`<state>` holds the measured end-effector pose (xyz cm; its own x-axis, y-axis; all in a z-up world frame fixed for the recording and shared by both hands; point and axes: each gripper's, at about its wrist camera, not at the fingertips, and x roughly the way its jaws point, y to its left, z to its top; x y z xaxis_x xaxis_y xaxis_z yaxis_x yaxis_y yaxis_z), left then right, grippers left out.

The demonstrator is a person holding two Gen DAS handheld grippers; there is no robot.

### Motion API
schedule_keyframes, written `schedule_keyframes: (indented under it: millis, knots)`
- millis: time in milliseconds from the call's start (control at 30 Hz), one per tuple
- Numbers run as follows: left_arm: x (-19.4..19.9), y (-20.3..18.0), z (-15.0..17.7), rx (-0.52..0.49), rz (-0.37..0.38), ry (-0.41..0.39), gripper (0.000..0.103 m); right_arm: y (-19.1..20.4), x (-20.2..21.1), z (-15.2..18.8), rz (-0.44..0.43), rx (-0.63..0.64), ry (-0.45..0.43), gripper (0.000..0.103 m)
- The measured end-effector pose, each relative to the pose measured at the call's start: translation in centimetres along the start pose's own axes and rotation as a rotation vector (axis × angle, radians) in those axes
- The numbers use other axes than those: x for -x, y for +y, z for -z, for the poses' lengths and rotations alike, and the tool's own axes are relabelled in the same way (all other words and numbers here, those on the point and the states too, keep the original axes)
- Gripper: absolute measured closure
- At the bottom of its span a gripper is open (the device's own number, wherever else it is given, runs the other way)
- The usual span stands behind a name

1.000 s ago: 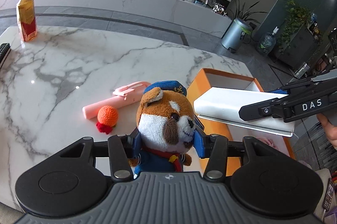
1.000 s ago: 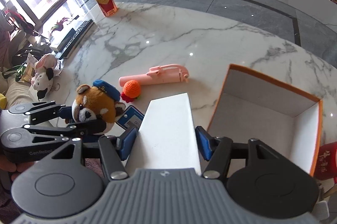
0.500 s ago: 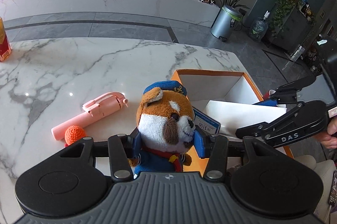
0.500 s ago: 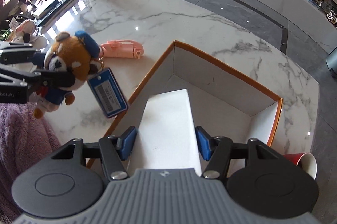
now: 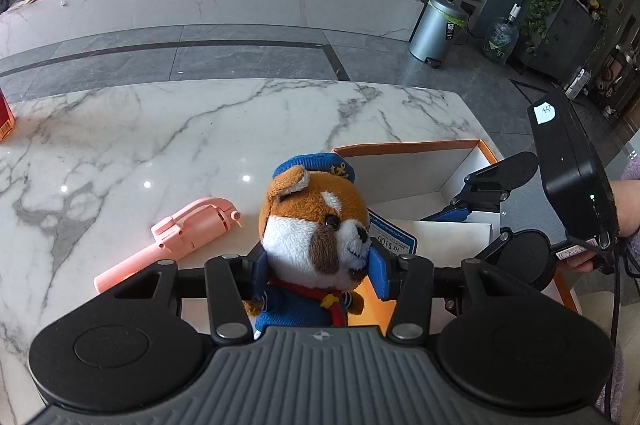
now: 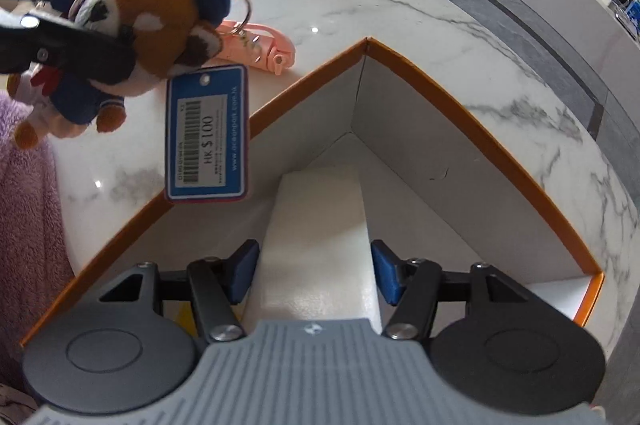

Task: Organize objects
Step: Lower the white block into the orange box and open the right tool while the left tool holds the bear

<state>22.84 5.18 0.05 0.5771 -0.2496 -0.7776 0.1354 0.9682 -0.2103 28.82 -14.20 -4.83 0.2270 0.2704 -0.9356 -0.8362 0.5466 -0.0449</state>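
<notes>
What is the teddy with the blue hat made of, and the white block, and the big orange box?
The teddy looks like soft plush fabric: its fur is fuzzy. The white block looks like foam, matte with a fine grainy surface, though it could be something else light. The orange box looks like stiff cardboard: thin flat walls, sharp folded corners, dull white inside.

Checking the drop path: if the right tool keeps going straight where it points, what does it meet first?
Likely the floor of the orange-rimmed box: the right tool points down into it, white block leading. Depth is unclear.
</notes>
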Motion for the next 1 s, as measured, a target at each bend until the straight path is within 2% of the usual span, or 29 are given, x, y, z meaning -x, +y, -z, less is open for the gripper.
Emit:
schedule_keyframes:
  millis: [67,233,367,600,733,800,867,1000]
  knots:
    - [-0.3,0.1,-0.2,0.007,-0.004,0.006,0.047,-0.1,-0.6,0.4,0.020,0.087,0.011,0.041]
    - [-0.6,0.0,-0.4,0.000,-0.017,0.016,0.047,0.3,-3.1,1.5,0.141,0.324,0.056,0.041]
    - [-0.8,-0.2,-0.5,-0.007,-0.027,0.024,0.046,0.8,-5.0,2.3,0.207,0.480,0.041,0.041]
    - [-1.0,-0.5,-0.6,-0.011,-0.027,0.032,0.046,1.3,-6.5,2.6,0.312,0.622,-0.029,0.042]
    - [-1.1,-0.6,-0.6,-0.012,-0.026,0.033,0.046,1.0,-6.0,2.6,0.335,0.596,-0.041,0.039]
    - [-1.0,-0.6,-0.6,-0.011,-0.027,0.028,0.046,0.4,-5.3,2.6,0.330,0.539,-0.035,0.038]
    - [-0.9,-0.7,-0.6,-0.010,-0.028,0.024,0.046,-0.4,-4.9,2.6,0.318,0.451,-0.006,0.037]
    - [-0.7,-0.8,-0.6,-0.011,-0.027,0.021,0.046,-2.5,-4.6,2.5,0.260,0.184,0.048,0.038]
